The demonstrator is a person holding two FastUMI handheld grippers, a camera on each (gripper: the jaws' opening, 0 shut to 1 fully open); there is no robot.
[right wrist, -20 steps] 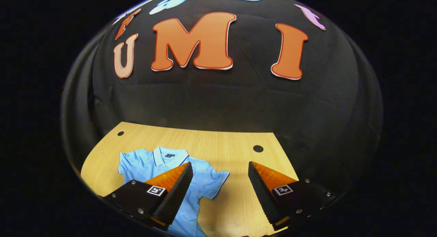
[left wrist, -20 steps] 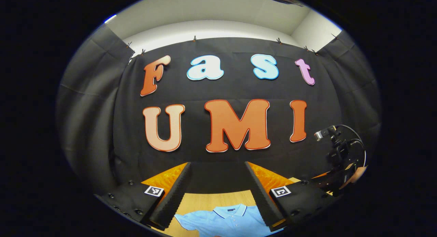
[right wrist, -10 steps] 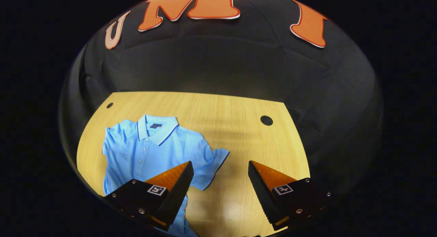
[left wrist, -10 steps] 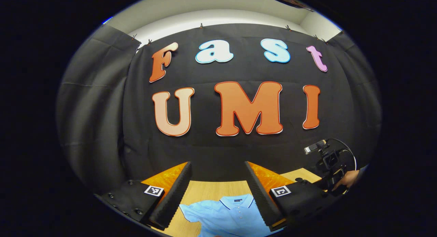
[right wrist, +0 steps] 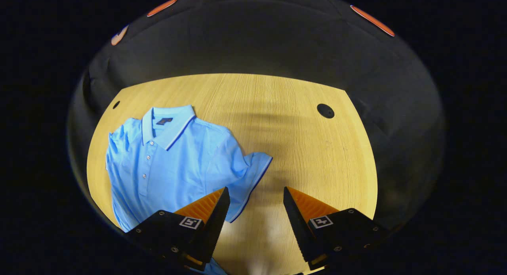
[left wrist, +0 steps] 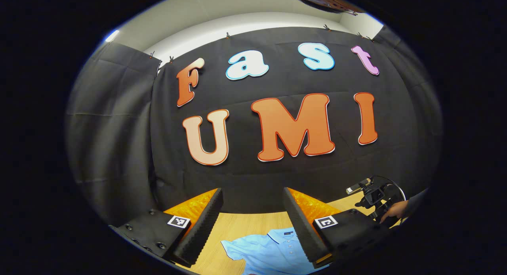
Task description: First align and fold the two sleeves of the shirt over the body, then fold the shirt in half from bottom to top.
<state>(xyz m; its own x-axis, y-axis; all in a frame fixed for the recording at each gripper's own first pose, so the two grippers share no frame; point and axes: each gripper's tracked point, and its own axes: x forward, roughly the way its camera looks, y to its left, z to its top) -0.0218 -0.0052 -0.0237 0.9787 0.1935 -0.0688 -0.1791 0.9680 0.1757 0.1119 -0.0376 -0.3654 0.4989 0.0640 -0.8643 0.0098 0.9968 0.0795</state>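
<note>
A: Where is the shirt [right wrist: 174, 156]?
B: Flat on the wooden table [right wrist: 301, 148], collar toward the booth wall, one sleeve [right wrist: 253, 168] spread just beyond the right gripper [right wrist: 255, 203], whose fingers stand apart, holding nothing.
A: And the left gripper [left wrist: 251, 203]?
B: Spread too, above the shirt's collar end.
A: Any writing?
B: A dark neck label [right wrist: 164, 121], too small to read.

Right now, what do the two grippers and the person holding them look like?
Each gripper, left gripper and right gripper, has two wedge-shaped fingers with ridged inner faces, on black blocks with screws and a square black-and-white marker apiece. In the left gripper view, the other gripper carries a small camera and a looping black cable, held by a hand in a dark sleeve.
</note>
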